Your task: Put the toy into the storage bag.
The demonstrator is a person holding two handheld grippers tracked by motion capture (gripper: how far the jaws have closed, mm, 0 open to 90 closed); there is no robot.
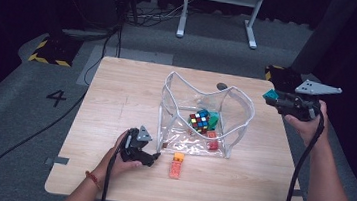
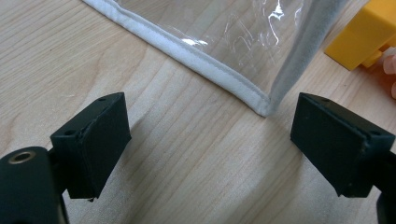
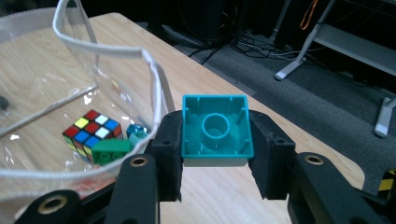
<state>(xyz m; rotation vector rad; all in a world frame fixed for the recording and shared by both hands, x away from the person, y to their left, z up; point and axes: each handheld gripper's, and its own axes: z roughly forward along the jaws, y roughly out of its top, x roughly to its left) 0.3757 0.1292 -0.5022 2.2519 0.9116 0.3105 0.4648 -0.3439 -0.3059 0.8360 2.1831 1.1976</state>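
Note:
A clear plastic bag (image 1: 237, 118) with white trim stands open in the middle of the table. Inside lie a colour cube (image 1: 198, 120), a green brick (image 1: 212, 119) and red bricks (image 1: 212, 144). My right gripper (image 1: 271, 96) is raised past the bag's right rim, shut on a teal brick (image 3: 215, 130) whose hollow underside faces the camera. The cube (image 3: 91, 132) and green brick (image 3: 111, 150) show through the bag wall. My left gripper (image 1: 154, 156) rests open on the table at the bag's near left corner (image 2: 264, 108). A yellow brick (image 2: 362, 38) on an orange block (image 1: 175, 168) lies beside it.
The wooden table (image 1: 116, 99) has bare room to the left and behind the bag. A white desk frame (image 1: 218, 14) and cables lie on the grey floor beyond. A black-and-yellow striped block (image 1: 51, 51) sits off the far left corner.

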